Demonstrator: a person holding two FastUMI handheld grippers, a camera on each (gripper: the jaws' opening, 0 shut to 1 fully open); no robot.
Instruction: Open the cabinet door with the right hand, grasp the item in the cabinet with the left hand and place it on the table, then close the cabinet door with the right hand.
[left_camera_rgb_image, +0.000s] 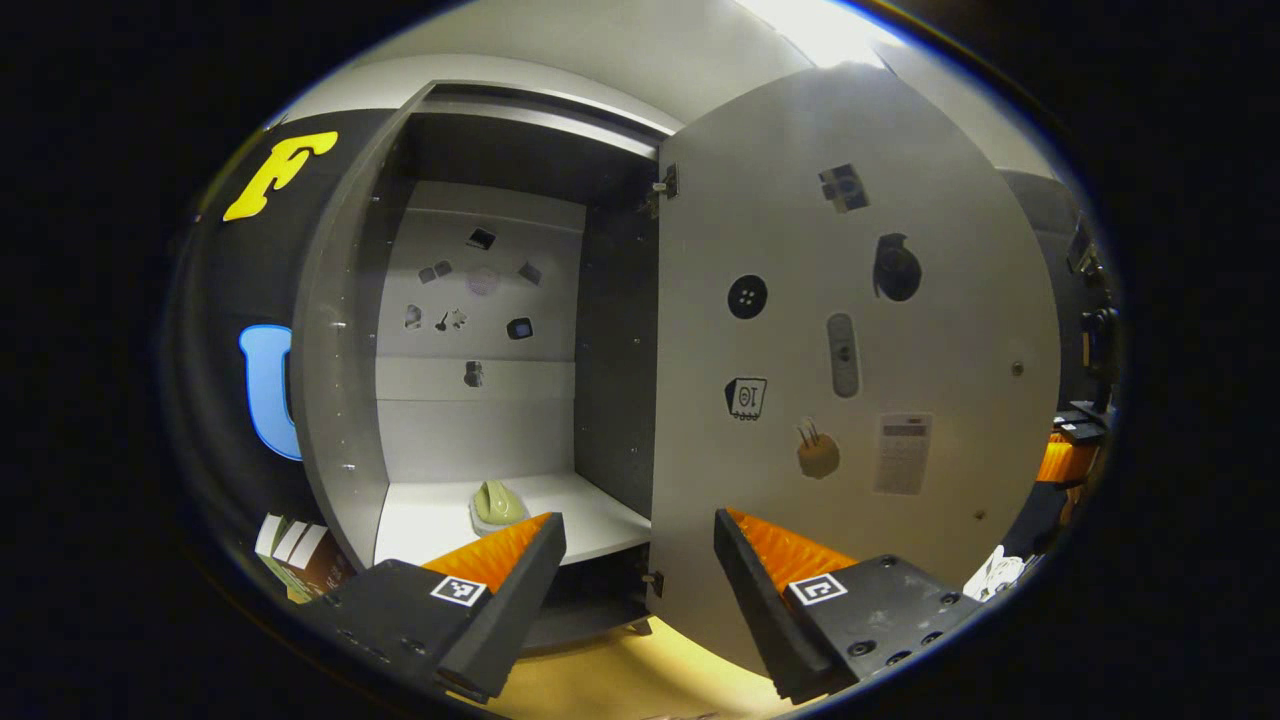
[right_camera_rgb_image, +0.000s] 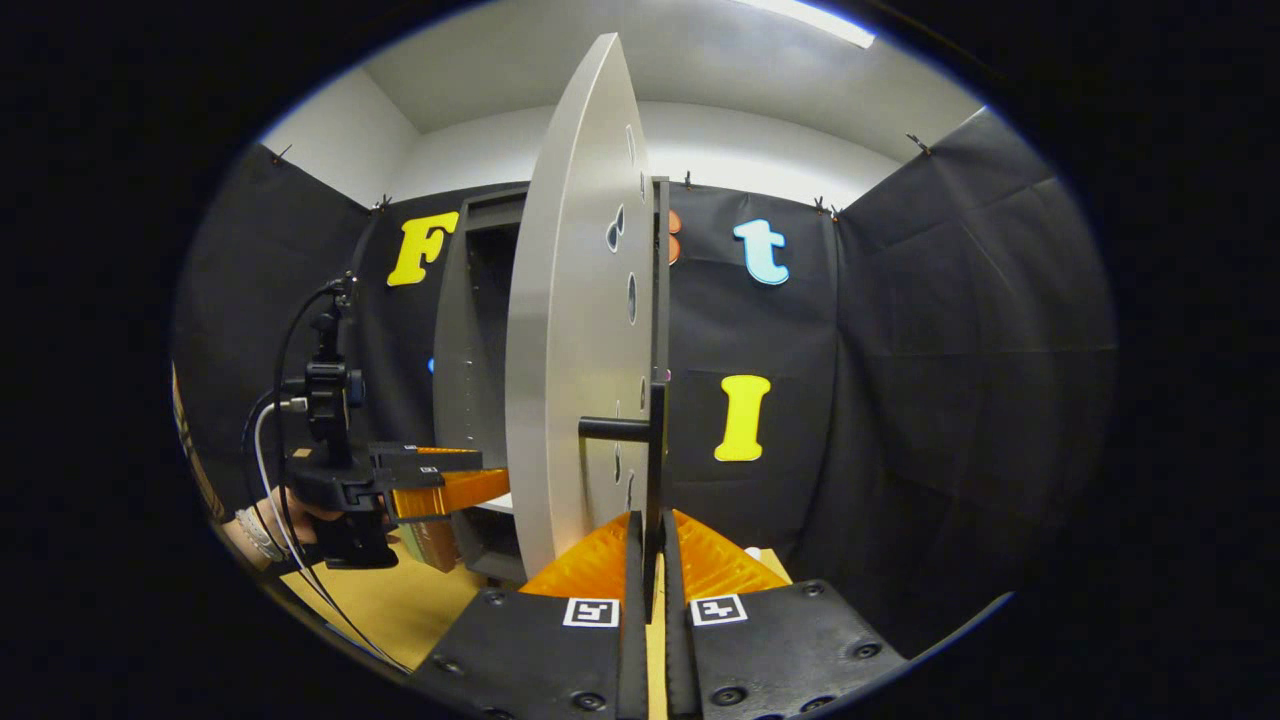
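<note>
Seen from the left hand-held gripper (left_camera_rgb_image: 640, 540), the cabinet (left_camera_rgb_image: 340, 380) stands open, its fingers spread wide and gripping nothing. On the white shelf (left_camera_rgb_image: 430, 515) inside sits the item (left_camera_rgb_image: 497, 503), a small pale green object on a light base, its lower edge cut off behind the left finger (left_camera_rgb_image: 500, 560); what it is cannot be made out. Small stickers dot the cabinet's back wall, too blurred to identify. The shelf has bare room on both sides of the item. Right of the opening, the door (left_camera_rgb_image: 850, 350) is swung out, its inner face carrying more stickers, and a strip of yellow bench (left_camera_rgb_image: 620, 680) shows below it.

In the right gripper view, the left hand-held gripper (right_camera_rgb_image: 490, 488), held by a hand (right_camera_rgb_image: 290, 520) left of the door (right_camera_rgb_image: 570, 330), points at the cabinet opening. The door shows nearly edge-on, hiding most of the cabinet interior. The right hand-held gripper (right_camera_rgb_image: 650, 545) is clenched on the door's dark handle (right_camera_rgb_image: 655, 450), fingers pressing it from both sides.
</note>
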